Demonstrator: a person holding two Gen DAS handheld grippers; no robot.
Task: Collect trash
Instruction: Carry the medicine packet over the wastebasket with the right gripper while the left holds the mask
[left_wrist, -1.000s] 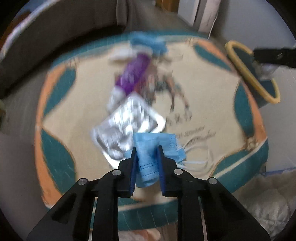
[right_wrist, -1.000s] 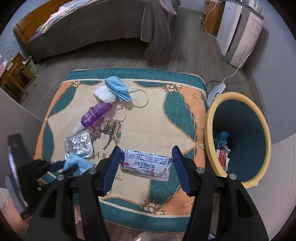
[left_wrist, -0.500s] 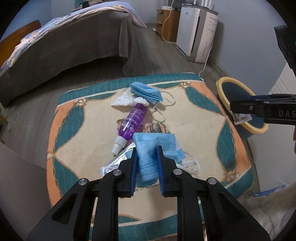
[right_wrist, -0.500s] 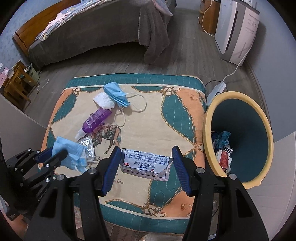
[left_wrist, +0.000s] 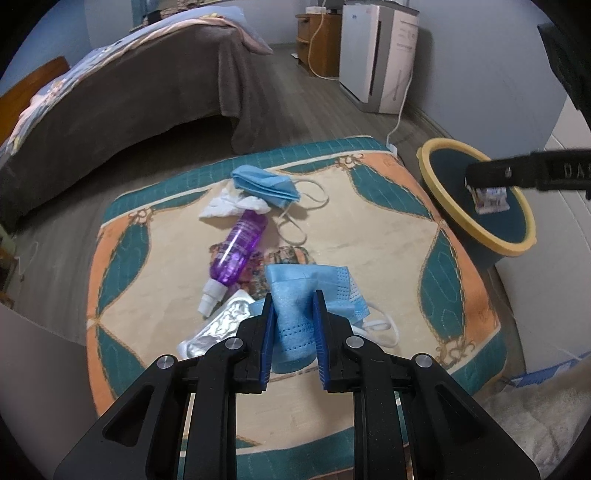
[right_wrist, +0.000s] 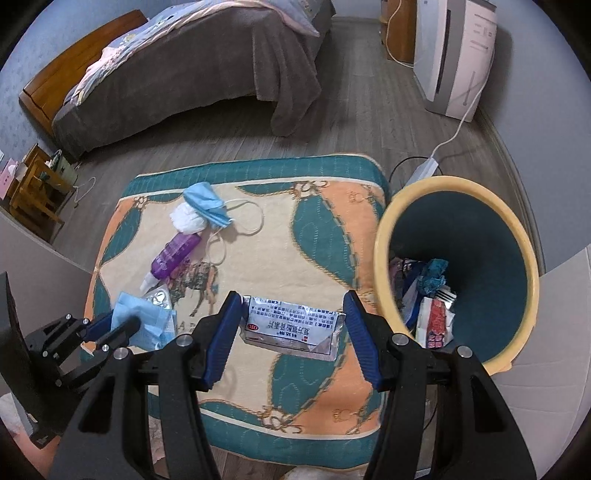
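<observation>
We hold a soft, pleated blue mask (left_wrist: 295, 295) clamped in our left gripper (left_wrist: 294, 314), above the near edge of the quilted cushion (left_wrist: 369, 236). Our right gripper (right_wrist: 291, 325) pinches a flat, printed foil sachet (right_wrist: 291, 326) by its ends, beside the round yellow-rimmed bin (right_wrist: 380, 236). On the teal, orange and cream cushion lie a purple plastic bottle (left_wrist: 238, 251), a crumpled white tissue (left_wrist: 229, 205), a second mask (left_wrist: 266, 184) and a silvery blister pack (left_wrist: 218, 325). Around it, we see grey plank flooring (right_wrist: 351, 110) and a bed (right_wrist: 184, 62) draped in grey.

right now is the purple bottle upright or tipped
Tipped: the purple bottle lies on its side on the mat, white nozzle toward the camera.
</observation>
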